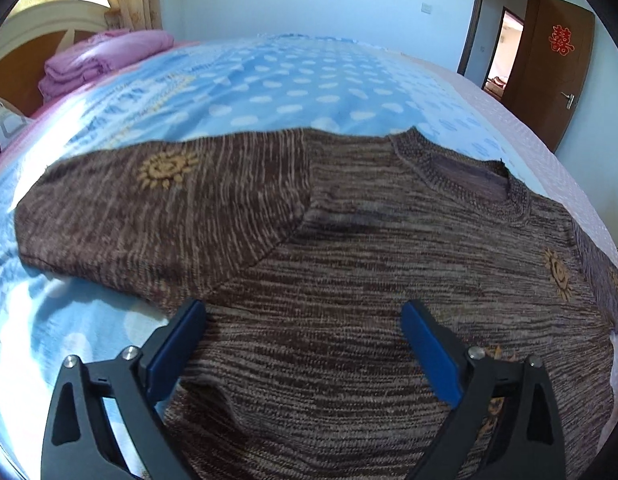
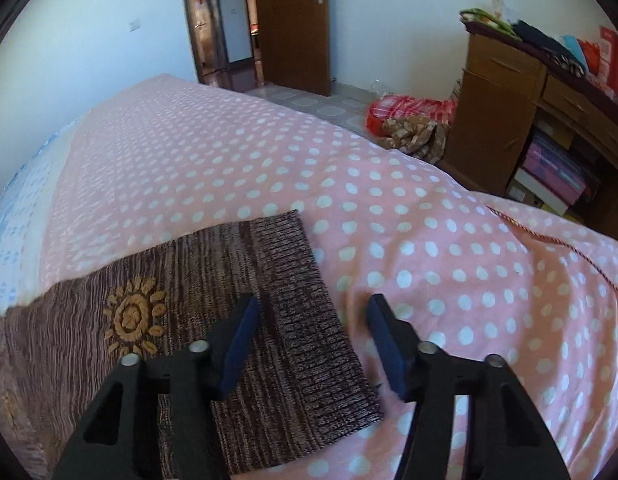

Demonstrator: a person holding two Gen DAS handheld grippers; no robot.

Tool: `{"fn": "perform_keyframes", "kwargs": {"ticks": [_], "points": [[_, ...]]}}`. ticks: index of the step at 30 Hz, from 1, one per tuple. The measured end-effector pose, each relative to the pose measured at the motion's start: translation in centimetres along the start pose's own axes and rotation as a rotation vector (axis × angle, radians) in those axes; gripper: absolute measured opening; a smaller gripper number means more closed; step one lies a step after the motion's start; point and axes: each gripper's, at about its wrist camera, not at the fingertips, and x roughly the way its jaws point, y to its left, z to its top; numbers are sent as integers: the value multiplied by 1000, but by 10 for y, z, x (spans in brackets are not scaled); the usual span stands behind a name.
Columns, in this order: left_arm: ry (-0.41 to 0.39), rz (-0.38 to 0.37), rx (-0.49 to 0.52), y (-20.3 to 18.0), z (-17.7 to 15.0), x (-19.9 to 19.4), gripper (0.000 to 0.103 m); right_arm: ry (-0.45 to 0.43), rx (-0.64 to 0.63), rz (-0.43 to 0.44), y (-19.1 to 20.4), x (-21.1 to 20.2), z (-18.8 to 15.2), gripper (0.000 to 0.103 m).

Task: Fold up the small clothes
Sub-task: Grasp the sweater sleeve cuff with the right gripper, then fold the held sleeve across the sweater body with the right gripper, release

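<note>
A brown striped knit sweater lies flat on the bed, neck opening at the far right. One sleeve, with a yellow sun motif, is spread out to the left. My left gripper hangs open, jaws wide, just over the sweater's body near the armpit, with nothing gripped. In the right wrist view the other sleeve ends in a darker ribbed cuff. My right gripper is open above that cuff. One fingertip is over the sleeve and the other over the pink cover beside the cuff's edge.
The bed cover is blue with white dots on one side and pink with white dots on the other. Folded pink blankets lie by the headboard. A wooden cabinet and a pile of cloth stand beyond the bed's edge.
</note>
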Motion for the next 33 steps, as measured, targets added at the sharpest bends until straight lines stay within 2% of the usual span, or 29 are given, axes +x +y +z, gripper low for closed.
{"fn": "perform_keyframes", "kwargs": {"ticks": [1, 2, 3, 4, 8, 12, 15, 20, 26, 30, 33], "points": [[-1, -6, 1, 0, 0, 0, 103, -1, -29, 5, 4, -1, 0, 37], [0, -7, 5, -1, 0, 0, 103, 2, -59, 15, 9, -2, 0, 30], [-1, -4, 8, -2, -1, 0, 103, 10, -77, 30, 12, -3, 1, 14], [-2, -1, 11, -3, -2, 0, 103, 20, -78, 46, 13, -4, 3, 9], [-7, -16, 4, -1, -3, -1, 103, 26, -19, 42, 13, -16, 11, 8], [-14, -30, -3, 1, -3, -2, 103, -38, -48, 50, 27, -50, 20, 8], [-21, -45, -12, 4, -4, -4, 103, -78, -76, 95, 46, -80, 27, 8], [-31, -71, -27, 7, -5, -6, 103, -110, -141, 219, 103, -130, 22, 8], [-43, -101, -44, 10, -4, -6, 103, -87, -220, 403, 196, -164, -14, 8], [-52, -122, -56, 13, -5, -7, 103, -44, -265, 508, 257, -169, -53, 8], [-55, -128, -58, 13, -4, -7, 103, 28, -271, 581, 299, -158, -82, 8]]}}
